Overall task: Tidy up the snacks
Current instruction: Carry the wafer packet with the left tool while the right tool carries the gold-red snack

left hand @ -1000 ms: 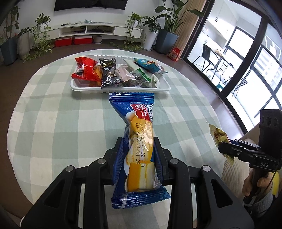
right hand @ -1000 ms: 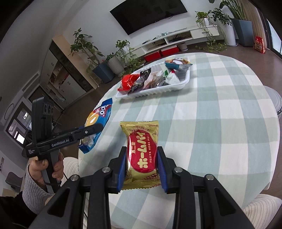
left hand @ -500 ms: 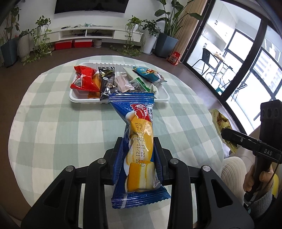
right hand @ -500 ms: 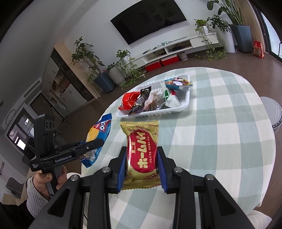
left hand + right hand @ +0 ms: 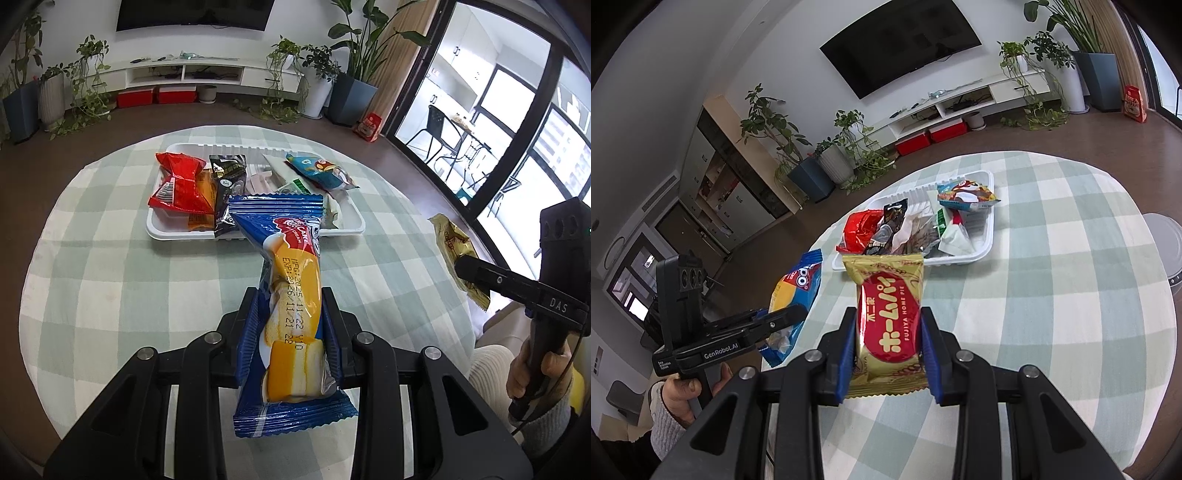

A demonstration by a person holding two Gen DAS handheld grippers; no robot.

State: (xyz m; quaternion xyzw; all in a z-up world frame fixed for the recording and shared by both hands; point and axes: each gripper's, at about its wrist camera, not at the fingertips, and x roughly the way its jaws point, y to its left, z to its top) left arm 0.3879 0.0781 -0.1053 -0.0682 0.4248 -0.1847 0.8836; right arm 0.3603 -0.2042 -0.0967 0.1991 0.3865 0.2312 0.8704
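Round table (image 5: 110, 258) with green check cloth, living room behind; white tray (image 5: 159, 230) of snacks sits toward its far side.

Change over the last second: both grippers have come forward and slightly up toward the tray. In the left wrist view the tray edge now lies under the far end of the held packet, where a second ago a strip of cloth separated them. The right wrist view shows the same closing of the gap. Grip unchanged on both sides.

Left gripper (image 5: 290, 314): jaws narrow, clamped on the blue cake packet (image 5: 291, 288) at its middle; packet runs along the fingers, far end over the tray's near rim, tail hanging back toward the camera.

Right gripper (image 5: 888, 332): jaws narrow, clamped on the gold pie packet (image 5: 886, 321) across its width; top edge overlaps the tray's near rim in view.

Judgement: carry phase nearly over, and both packets are about at the drop zone. Tray is already crowded, red packet (image 5: 181, 184) at left, blue-green one (image 5: 317, 170) at right, so free space is scant. Release not yet begun.
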